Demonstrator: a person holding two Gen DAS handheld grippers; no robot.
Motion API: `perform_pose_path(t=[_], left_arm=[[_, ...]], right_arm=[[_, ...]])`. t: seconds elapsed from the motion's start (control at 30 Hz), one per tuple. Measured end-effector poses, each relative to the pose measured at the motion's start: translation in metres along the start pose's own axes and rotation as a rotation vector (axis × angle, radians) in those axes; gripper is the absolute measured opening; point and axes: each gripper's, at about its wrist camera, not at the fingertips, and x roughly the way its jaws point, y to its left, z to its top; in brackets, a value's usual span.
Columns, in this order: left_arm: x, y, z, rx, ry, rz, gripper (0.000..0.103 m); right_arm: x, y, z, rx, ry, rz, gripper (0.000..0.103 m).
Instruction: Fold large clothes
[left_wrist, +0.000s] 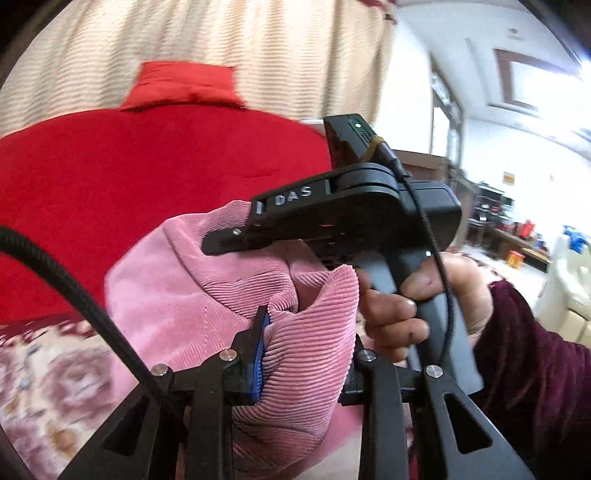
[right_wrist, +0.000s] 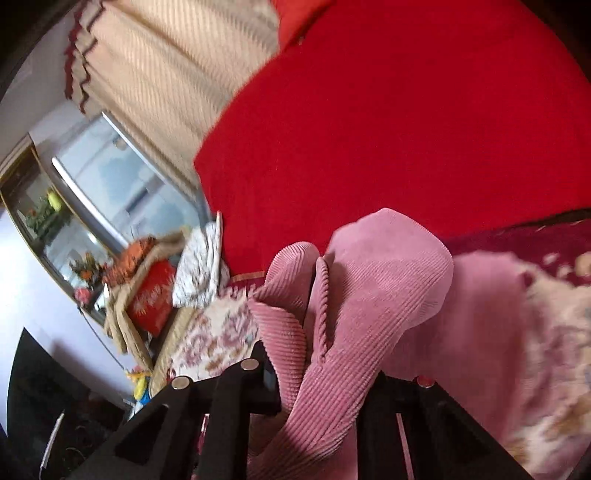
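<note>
1. A red blanket (left_wrist: 129, 177) is filling the background behind my grippers, with a striped cream curtain (left_wrist: 221, 44) hanging above it.
2. The pink corduroy garment (left_wrist: 207, 295) is bunching over a floral cover (left_wrist: 48, 373).
3. My left gripper (left_wrist: 303, 354) is pinching its ribbed fold.
4. My right gripper (right_wrist: 317, 373) is clamping another fold, crowding the left wrist view.

Left gripper (left_wrist: 303, 354) and right gripper (right_wrist: 321, 369) both clamped, close together.

Left wrist cam faces fwd, v. close on bunched pink ribbed corduroy garment (left_wrist: 306, 354); right wrist cam likewise; both share garment, red blanket (left_wrist: 129, 184) behind
</note>
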Motion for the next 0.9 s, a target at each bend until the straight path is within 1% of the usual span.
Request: perform_pose_path(t=[0.07, 0.1, 0.13, 0.17, 0.2, 0.23, 0.27, 0.3, 0.33, 0.37, 0.4, 0.43, 0.47, 0.5, 0.53, 0.57, 0.63, 0.67, 0.7, 0.73, 0.77, 0.8, 0.9], left_arm=[[0.022, -0.016, -0.002, 0.029, 0.034, -0.011, 0.028], [0.035, -0.022, -0.006, 0.051, 0.068, 0.007, 0.029], [0.042, -0.024, -0.008, 0.063, 0.09, 0.021, 0.029], [0.052, -0.027, -0.013, 0.089, 0.139, 0.046, 0.029], [0.055, -0.027, -0.015, 0.099, 0.164, 0.052, 0.033], [0.055, -0.027, -0.015, 0.102, 0.185, 0.028, 0.036], [0.051, -0.024, -0.015, 0.098, 0.197, -0.026, 0.039], [0.04, -0.023, -0.012, 0.102, 0.188, -0.061, 0.047], [0.027, -0.023, -0.008, 0.113, 0.158, -0.078, 0.059], [0.006, -0.019, -0.002, 0.118, 0.104, -0.095, 0.065], [-0.006, -0.01, 0.002, 0.107, 0.07, -0.098, 0.072], [-0.016, 0.003, 0.003, 0.085, 0.043, -0.094, 0.072], [-0.027, 0.018, 0.006, 0.046, 0.015, -0.087, 0.072], [-0.034, 0.038, 0.008, -0.014, -0.006, -0.06, 0.072], [-0.036, 0.05, 0.008, -0.057, -0.008, -0.021, 0.072], [-0.034, 0.071, 0.005, -0.129, 0.009, 0.049, 0.072], [-0.02, 0.091, -0.002, -0.212, 0.065, 0.101, 0.072], [-0.004, 0.1, -0.011, -0.226, 0.15, 0.129, 0.072], [0.008, 0.099, -0.018, -0.204, 0.212, 0.144, 0.073], [0.015, 0.096, -0.027, -0.176, 0.257, 0.161, 0.073], [0.02, 0.091, -0.03, -0.143, 0.27, 0.187, 0.073], [0.02, 0.086, -0.03, -0.126, 0.258, 0.194, 0.073], [0.013, 0.096, -0.035, -0.178, 0.258, 0.173, 0.073]], right_arm=[[-0.017, -0.017, 0.002, -0.001, -0.025, -0.051, 0.016], [-0.02, -0.034, 0.001, 0.02, -0.018, -0.084, 0.016], [-0.014, -0.052, -0.002, 0.048, 0.009, -0.107, 0.016], [-0.003, -0.07, -0.008, 0.076, 0.051, -0.131, 0.016], [0.01, -0.084, -0.014, 0.101, 0.101, -0.149, 0.015], [0.022, -0.097, -0.02, 0.129, 0.155, -0.143, 0.015], [0.031, -0.108, -0.026, 0.158, 0.181, -0.121, 0.015], [0.033, -0.111, -0.027, 0.16, 0.169, -0.106, 0.016], [0.032, -0.109, -0.025, 0.142, 0.166, -0.111, 0.016], [0.032, -0.106, -0.023, 0.125, 0.168, -0.123, 0.016], [0.032, -0.104, -0.023, 0.114, 0.168, -0.131, 0.016], [0.033, -0.105, -0.025, 0.117, 0.165, -0.129, 0.016], [0.037, -0.103, -0.026, 0.126, 0.161, -0.122, 0.016], [0.038, -0.106, -0.027, 0.144, 0.159, -0.105, 0.017], [0.038, -0.109, -0.026, 0.172, 0.161, -0.089, 0.018], [0.034, -0.114, -0.027, 0.195, 0.162, -0.078, 0.018], [0.029, -0.11, -0.028, 0.218, 0.16, -0.08, 0.021], [0.023, -0.11, -0.029, 0.224, 0.161, -0.089, 0.022], [0.017, -0.106, -0.028, 0.23, 0.163, -0.103, 0.025], [0.012, -0.102, -0.027, 0.229, 0.164, -0.121, 0.031], [0.003, -0.097, -0.026, 0.218, 0.157, -0.143, 0.034], [-0.007, -0.089, -0.025, 0.192, 0.139, -0.17, 0.038], [-0.032, -0.059, -0.026, 0.085, 0.112, -0.255, 0.038]])
